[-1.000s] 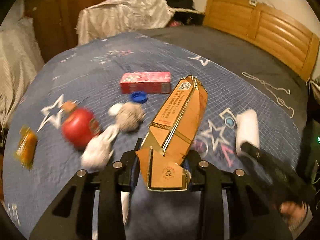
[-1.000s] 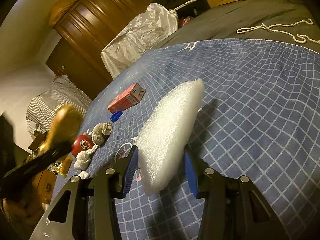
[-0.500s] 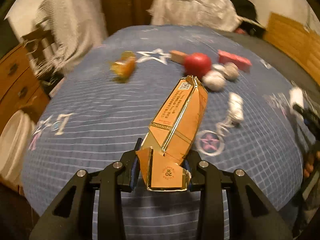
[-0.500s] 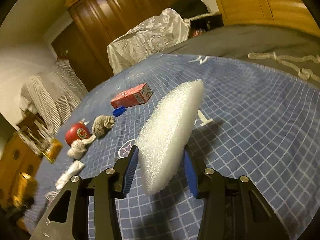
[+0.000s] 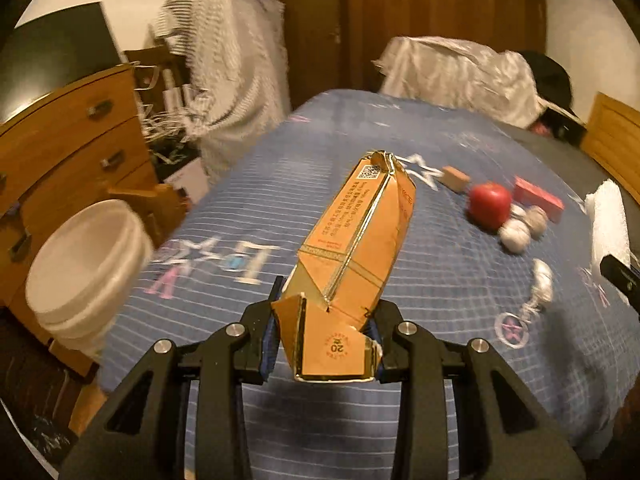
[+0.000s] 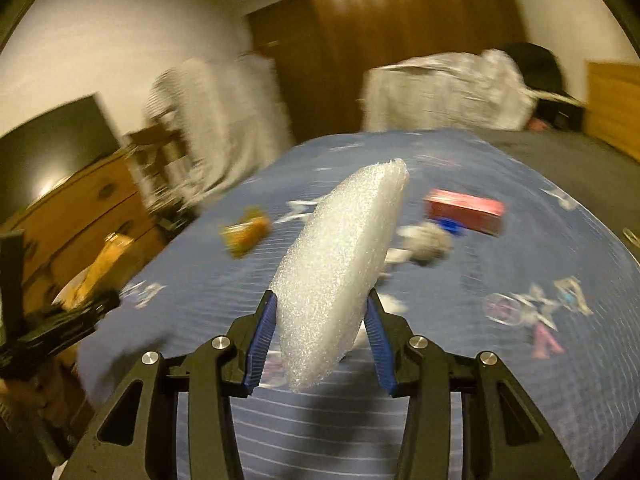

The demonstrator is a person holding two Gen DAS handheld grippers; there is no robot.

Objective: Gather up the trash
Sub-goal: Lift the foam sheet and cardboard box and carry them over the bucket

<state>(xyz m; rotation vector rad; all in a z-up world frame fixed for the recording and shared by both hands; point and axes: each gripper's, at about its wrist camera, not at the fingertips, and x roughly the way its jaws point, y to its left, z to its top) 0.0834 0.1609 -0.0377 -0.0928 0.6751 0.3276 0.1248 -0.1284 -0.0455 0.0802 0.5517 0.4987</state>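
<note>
the left gripper [image 5: 326, 344] is clamped on a crumpled orange carton [image 5: 352, 256], which is gripped near its torn bottom end and pointed up and away over the blue bedspread [image 5: 248, 208]. the gripper is angled downward, with the carton held clear of the bed. a white bucket [image 5: 86, 268] is seen down to the left, beside the bed edge and in front of a wooden dresser [image 5: 72, 136].

the right gripper [image 6: 320, 344] is clamped on a white foam sheet [image 6: 340, 264], squeezed between the blue pads [image 6: 260, 336] and stuck out forward over the bed, also tilted down a bit. that view is pretty blurred.

other bits are left lying on the bedspread: a red ball [image 5: 490, 204], a couple of crumpled paper wads [image 5: 520, 232], a red box [image 5: 538, 198], a small brown block [image 5: 456, 178] and an orange wrapper [image 6: 246, 232]. in the left view the foam sheet is spotted at the far right edge, and in the right view the carton is spotted at the far left, near the bucket side of the bed.
</note>
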